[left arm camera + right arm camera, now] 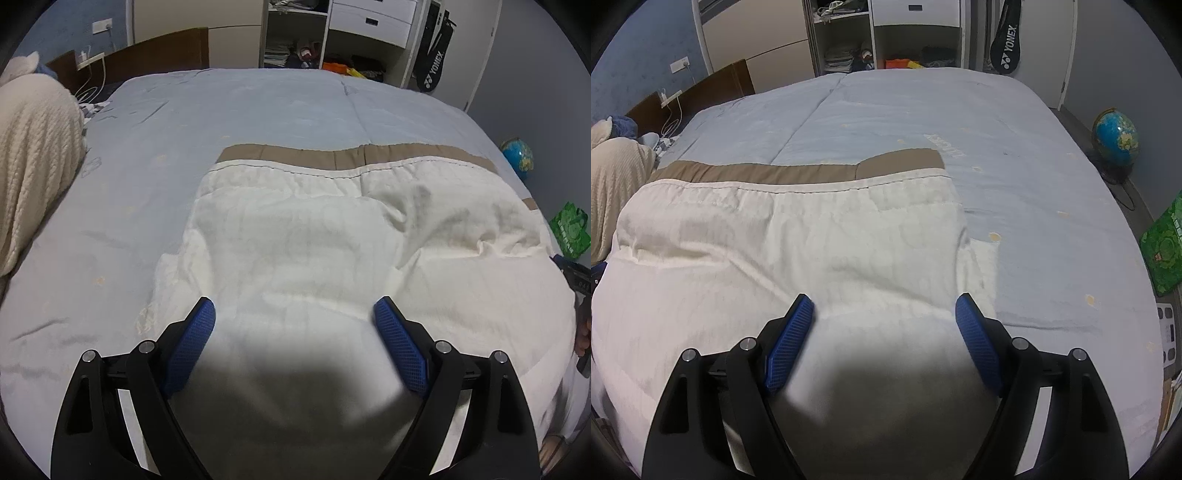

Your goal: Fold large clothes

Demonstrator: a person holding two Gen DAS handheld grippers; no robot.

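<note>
Left wrist view. The left gripper (294,314) stood with its jaws spread wide and nothing between them; its blue ribbed pads (194,343) hung over the near part of the white quilted cover (295,236), and contact with the cloth could not be judged. The gripper was pitched steeply down toward the bed (236,110). The white quilted cover lay spread on the pale blue bedspread, its far edge trimmed by a tan border (314,152), with creases on its right half. A cream knitted blanket (33,155) lay at the bed's left margin. At the right margin part of a hand (583,339) on a dark device showed. A globe (518,158) and a green bag (569,234) were on the floor beyond.

Right wrist view. The right gripper (884,308) was likewise wide apart and empty, its pads (788,347) above the cover's near right portion (775,251), angled downward. The cover's right edge ended just beside the right pad, bare bedspread (1015,147) lying past it. A racket bag (1006,40) hung by the shelving (846,37) behind.
</note>
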